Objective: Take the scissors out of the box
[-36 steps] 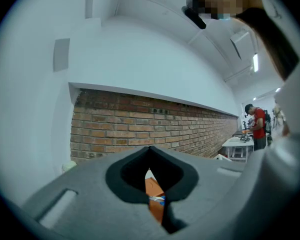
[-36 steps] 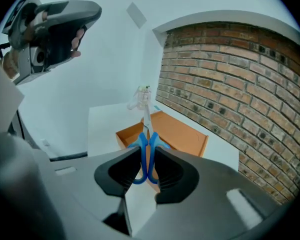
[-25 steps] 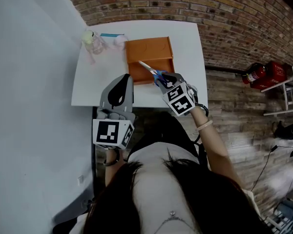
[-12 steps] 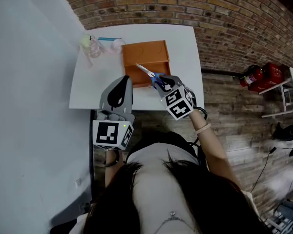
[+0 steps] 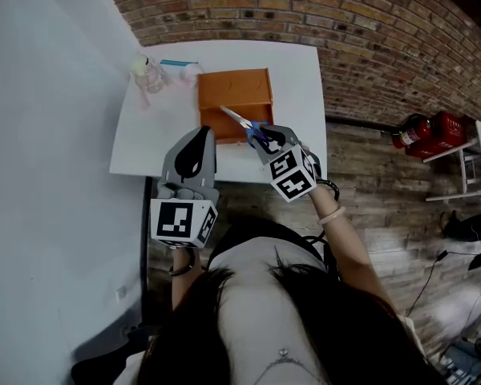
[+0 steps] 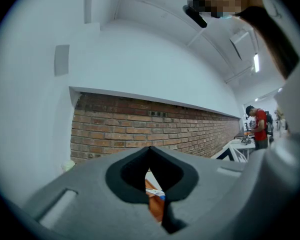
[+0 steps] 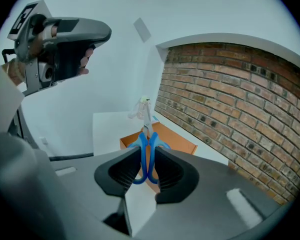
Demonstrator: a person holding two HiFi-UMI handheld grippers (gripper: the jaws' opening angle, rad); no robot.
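blue-handled scissors point(image 5: 242, 122) were clamped in the right gripper point(image 5: 265, 137) over the orange box point(image 5: 236, 91), upper centre of frame; left gripper point(image 5: 198, 136) was held closed, empty.

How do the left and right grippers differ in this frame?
The right gripper's jaws clamp the scissors' blue handles; the left gripper's jaws are shut, empty. The right gripper is at the box's near edge; the left gripper hangs over the table edge beside it. Both carry marker cubes.

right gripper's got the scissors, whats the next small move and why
Probably swing the scissors sideways over the bare table beside the box: the right gripper is clamped on their blue handles, and they seem lifted out, blades pointing over the box's open inside.
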